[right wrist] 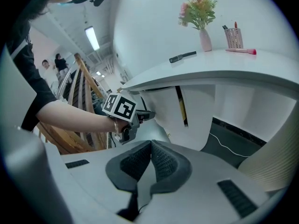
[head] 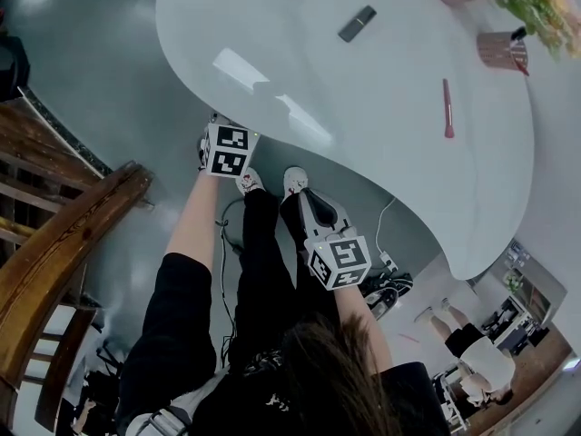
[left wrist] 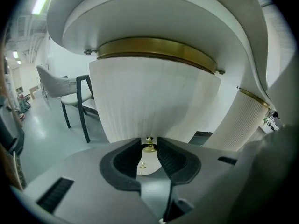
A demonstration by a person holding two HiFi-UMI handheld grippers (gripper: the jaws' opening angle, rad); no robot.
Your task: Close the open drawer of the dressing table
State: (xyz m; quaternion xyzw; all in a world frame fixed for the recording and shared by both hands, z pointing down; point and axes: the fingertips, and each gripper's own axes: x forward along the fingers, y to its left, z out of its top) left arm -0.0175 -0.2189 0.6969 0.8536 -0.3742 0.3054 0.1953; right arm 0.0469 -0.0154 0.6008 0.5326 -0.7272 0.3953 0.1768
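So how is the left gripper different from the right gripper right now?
The left gripper's jaws are closed on a small gold knob on the ribbed white drawer front. The right gripper's jaws are pressed together with nothing between them. The left gripper is up against the dressing table, while the right gripper hangs back from it. Both are grey with black-lined jaws.

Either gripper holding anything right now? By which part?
The left gripper grips the brass drawer knob between its fingers. The right gripper is shut and empty.
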